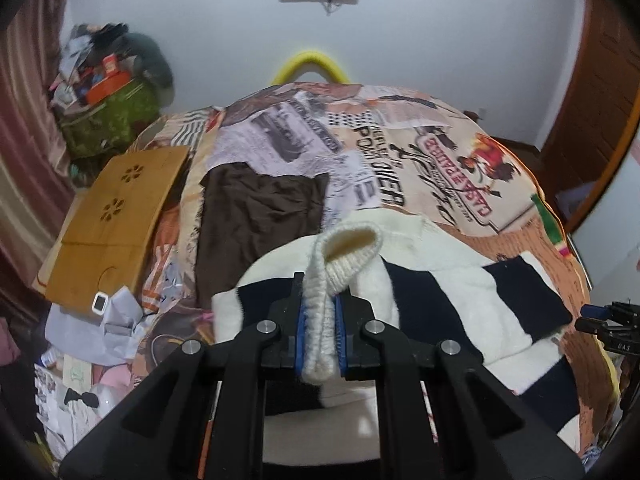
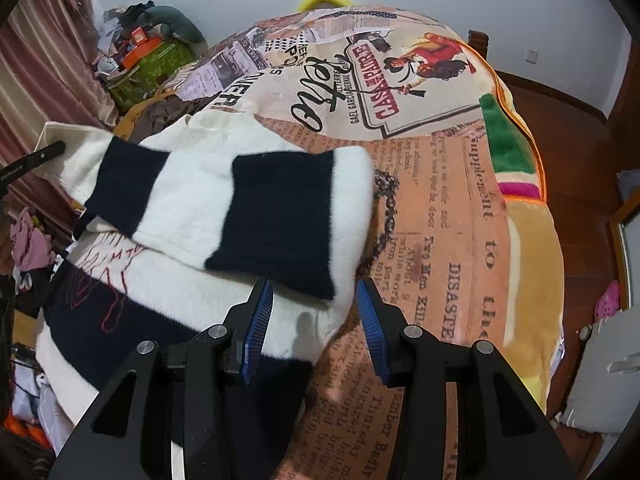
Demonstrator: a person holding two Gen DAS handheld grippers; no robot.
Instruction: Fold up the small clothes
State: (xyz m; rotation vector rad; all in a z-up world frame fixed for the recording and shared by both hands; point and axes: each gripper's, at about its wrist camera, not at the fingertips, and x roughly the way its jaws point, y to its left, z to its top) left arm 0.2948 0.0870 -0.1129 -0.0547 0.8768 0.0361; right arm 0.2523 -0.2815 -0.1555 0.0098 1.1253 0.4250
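A small white and navy striped knit sweater [image 1: 440, 300] lies on the printed blanket [image 1: 400, 152]. My left gripper [image 1: 319, 300] is shut on the sweater's ribbed white cuff [image 1: 344, 256] and holds it up over the garment. In the right wrist view the sweater [image 2: 192, 200] has one sleeve [image 2: 280, 220] folded across its body. My right gripper [image 2: 316, 292] is open and empty, just at the sleeve's end. A brown garment [image 1: 256, 216] lies flat further back on the blanket.
A tan wooden board [image 1: 116, 216] lies at the bed's left side, with papers and clutter [image 1: 92, 336] below it. A green box piled with things [image 1: 108, 112] stands at the back left. The blanket's bare part [image 2: 460, 220] is to the right.
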